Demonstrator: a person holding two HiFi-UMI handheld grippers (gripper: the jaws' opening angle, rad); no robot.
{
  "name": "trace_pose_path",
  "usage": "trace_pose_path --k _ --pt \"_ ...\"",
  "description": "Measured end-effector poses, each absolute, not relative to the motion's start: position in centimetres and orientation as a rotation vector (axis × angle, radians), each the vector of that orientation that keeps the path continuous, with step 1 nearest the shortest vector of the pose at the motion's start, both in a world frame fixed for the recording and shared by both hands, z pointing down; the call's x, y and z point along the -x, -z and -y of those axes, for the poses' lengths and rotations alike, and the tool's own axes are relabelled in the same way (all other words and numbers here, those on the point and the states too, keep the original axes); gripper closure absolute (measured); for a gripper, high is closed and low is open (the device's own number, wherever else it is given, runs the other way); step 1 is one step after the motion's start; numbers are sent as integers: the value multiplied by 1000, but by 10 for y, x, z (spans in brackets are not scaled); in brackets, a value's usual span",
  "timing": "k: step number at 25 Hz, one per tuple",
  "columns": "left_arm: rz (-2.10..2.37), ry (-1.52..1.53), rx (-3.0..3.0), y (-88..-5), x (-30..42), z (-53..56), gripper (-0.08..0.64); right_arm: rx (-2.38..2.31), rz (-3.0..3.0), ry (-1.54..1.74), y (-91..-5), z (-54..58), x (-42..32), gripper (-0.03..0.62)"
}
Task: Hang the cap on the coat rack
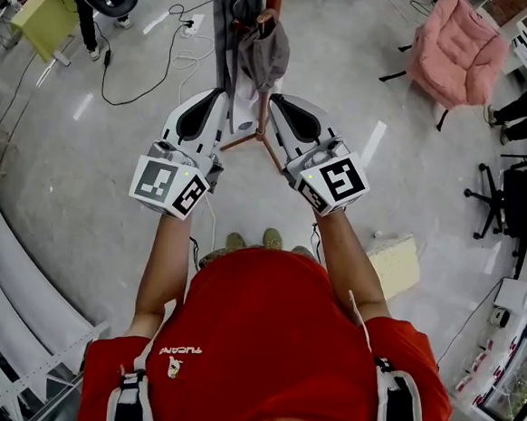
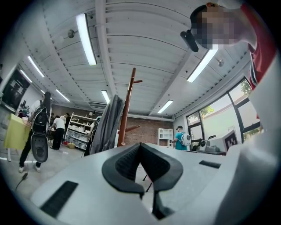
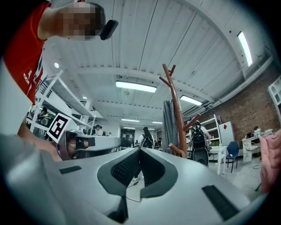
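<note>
The jaws of the left gripper [image 1: 220, 93] and of the right gripper [image 1: 274, 98] are pressed together with nothing between them, and both are held side by side near the coat rack [image 1: 262, 123] — from a peg of which what seems the grey cap [image 1: 265, 55] is hung beside a grey coat [image 1: 229, 12].

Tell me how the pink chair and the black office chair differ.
The pink chair is thickly padded and soft-looking. The black office chair is darker and slimmer. The pink chair stands on thin dark fixed legs, the black office chair on a star base with casters. Both stand on the grey floor at the right of the head view.
</note>
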State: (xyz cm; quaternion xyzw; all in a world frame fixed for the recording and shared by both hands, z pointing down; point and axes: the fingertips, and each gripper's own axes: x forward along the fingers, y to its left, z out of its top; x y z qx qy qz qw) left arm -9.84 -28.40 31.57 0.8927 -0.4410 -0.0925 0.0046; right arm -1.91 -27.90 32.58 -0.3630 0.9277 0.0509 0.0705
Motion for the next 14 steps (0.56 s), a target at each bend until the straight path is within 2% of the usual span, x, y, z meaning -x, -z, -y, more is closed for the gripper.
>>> trace_pose_path --k 14 --pt "1397 304 -2780 -321 103 290 552 1118 -2780 -139 -334 287 18 569"
